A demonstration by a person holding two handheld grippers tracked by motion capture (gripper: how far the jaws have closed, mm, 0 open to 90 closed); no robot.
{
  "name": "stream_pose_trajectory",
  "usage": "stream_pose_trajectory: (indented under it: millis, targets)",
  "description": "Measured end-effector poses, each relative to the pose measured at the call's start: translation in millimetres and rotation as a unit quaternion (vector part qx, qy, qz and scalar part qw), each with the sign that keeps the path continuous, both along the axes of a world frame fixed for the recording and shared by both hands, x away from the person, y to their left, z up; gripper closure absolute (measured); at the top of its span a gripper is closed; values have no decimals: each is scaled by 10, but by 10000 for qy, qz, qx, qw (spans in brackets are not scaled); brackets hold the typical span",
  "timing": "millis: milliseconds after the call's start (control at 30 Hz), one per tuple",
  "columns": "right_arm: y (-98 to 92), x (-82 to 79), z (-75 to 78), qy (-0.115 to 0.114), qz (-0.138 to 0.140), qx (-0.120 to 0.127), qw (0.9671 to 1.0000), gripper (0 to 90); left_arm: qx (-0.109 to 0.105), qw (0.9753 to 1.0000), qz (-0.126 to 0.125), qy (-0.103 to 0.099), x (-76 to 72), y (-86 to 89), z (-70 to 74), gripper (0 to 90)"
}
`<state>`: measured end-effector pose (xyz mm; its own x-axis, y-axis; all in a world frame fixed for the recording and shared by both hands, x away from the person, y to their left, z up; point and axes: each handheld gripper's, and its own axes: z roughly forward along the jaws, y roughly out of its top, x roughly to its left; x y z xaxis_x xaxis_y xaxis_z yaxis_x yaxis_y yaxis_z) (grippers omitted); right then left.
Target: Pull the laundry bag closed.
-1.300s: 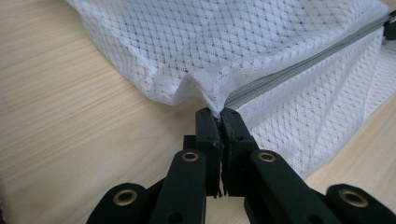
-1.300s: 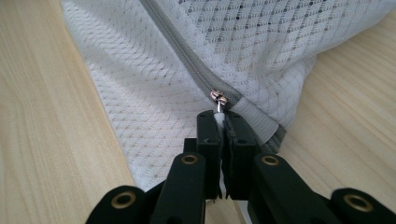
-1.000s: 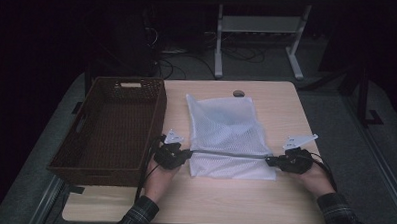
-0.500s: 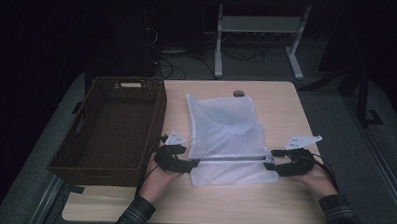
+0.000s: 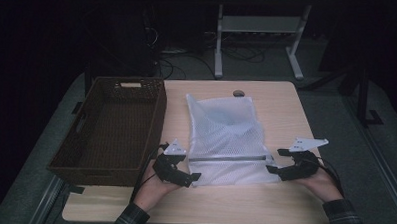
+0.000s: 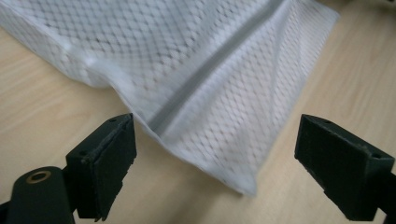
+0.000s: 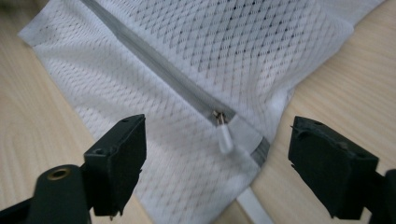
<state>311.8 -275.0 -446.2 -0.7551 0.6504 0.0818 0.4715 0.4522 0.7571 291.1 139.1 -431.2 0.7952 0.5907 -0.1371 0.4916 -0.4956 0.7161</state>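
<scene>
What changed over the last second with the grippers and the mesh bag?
Both grippers, left and right, drew back toward the person off the mesh bag's zipper line and now stand open at its near corners. Bag, basket and table stayed put.

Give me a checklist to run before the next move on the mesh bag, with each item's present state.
1. Left gripper open, nothing between its jaws: ok.
2. Right gripper open, nothing between its jaws: ok.
3. Mesh bag lies flat on the table, its near corners in front of both grippers: ok.
4. Zipper pull in sight ahead of the right gripper: ok.
5. Zipper fully closed along its length: cannot tell.
6. Basket stands beside the bag, apart from it: ok.
</scene>
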Motion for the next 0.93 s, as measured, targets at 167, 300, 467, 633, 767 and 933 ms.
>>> stream_pose_trajectory:
  millis: [167, 300, 467, 633, 767, 933]
  targets:
    - [-106, -159, -7, -22, -125, 44, 9999, 150, -38, 9999, -45, -114, -116, 53, -20, 95]
    - [-181, -276, 5, -38, -240, 74, 9997, 136, -68, 9999, -13, -105, -186, 111, -53, 52]
    - [-250, -403, -7, -81, -371, 52, 9993, 118, -5, 9999, -69, -109, -287, 134, -90, 32]
    - [-279, -517, -40, -144, -418, 23, 9990, 101, 183, 9997, -119, -95, -377, 116, -132, 28]
    - [-295, -553, -56, -138, -405, 9, 9991, 101, 201, 9997, -135, -71, -376, 108, -156, 28]
    - [-309, -546, -64, -139, -399, 17, 9991, 101, 243, 9996, -159, -69, -368, 94, -167, 28]
